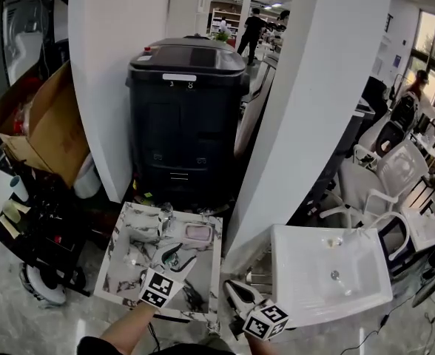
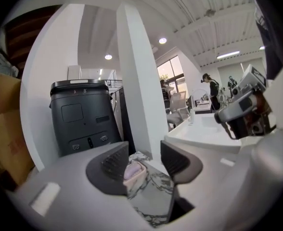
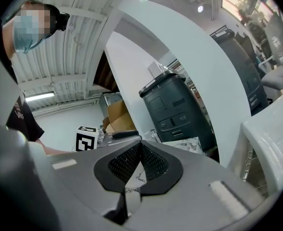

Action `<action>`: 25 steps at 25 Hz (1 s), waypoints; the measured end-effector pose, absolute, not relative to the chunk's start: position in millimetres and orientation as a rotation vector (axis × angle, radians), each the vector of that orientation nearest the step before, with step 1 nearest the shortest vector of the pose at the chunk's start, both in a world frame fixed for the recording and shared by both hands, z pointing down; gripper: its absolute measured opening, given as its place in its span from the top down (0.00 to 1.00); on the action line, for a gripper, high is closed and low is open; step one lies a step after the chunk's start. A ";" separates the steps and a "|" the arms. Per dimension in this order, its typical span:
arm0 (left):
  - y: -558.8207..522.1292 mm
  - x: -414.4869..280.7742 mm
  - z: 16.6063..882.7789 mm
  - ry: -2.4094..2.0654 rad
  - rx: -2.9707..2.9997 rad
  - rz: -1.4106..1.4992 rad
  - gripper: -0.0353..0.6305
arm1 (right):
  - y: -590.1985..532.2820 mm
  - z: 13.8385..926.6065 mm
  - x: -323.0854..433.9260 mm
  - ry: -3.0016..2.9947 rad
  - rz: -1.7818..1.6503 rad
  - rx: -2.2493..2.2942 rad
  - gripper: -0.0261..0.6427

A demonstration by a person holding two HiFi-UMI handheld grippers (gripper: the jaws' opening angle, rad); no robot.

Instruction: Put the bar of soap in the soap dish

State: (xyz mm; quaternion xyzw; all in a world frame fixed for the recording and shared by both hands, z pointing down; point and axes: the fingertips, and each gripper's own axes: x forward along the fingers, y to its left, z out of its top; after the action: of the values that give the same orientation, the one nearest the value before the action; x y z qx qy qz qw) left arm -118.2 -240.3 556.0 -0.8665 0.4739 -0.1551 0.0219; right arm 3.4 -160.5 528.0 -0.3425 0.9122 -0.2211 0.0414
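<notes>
Left claw (image 2: 144,154) wide apart, nothing in it. Right claw (image 3: 140,147) pinched together, empty. Pink soap bar (image 2: 131,169) lies in soap dish (image 2: 138,177), just past left claw, not touching it. Dish sits on marble top (image 1: 125,231), far right part. White sink (image 1: 369,272) to right. Big dark machine (image 1: 184,117) behind.

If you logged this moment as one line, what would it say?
bar of soap: lying in soap dish | left gripper: open, empty | right gripper: shut, empty
</notes>
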 end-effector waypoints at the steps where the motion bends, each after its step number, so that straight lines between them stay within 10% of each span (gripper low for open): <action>1: -231.0 -120.8 553.9 1.476 -2.693 -0.460 0.56 | -155.8 526.3 1.3 2.794 -0.673 -1.054 0.96; 25: -72.4 -173.7 522.2 1.550 -2.684 -0.199 0.76 | -76.2 512.6 -42.1 2.756 -0.654 -1.050 0.96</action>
State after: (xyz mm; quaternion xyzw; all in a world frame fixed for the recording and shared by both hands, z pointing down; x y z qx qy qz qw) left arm -173.7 -72.4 522.2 -0.8641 0.4989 -0.0641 0.0179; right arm -42.1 -76.2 512.6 -0.3470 0.9106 -0.2162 0.0604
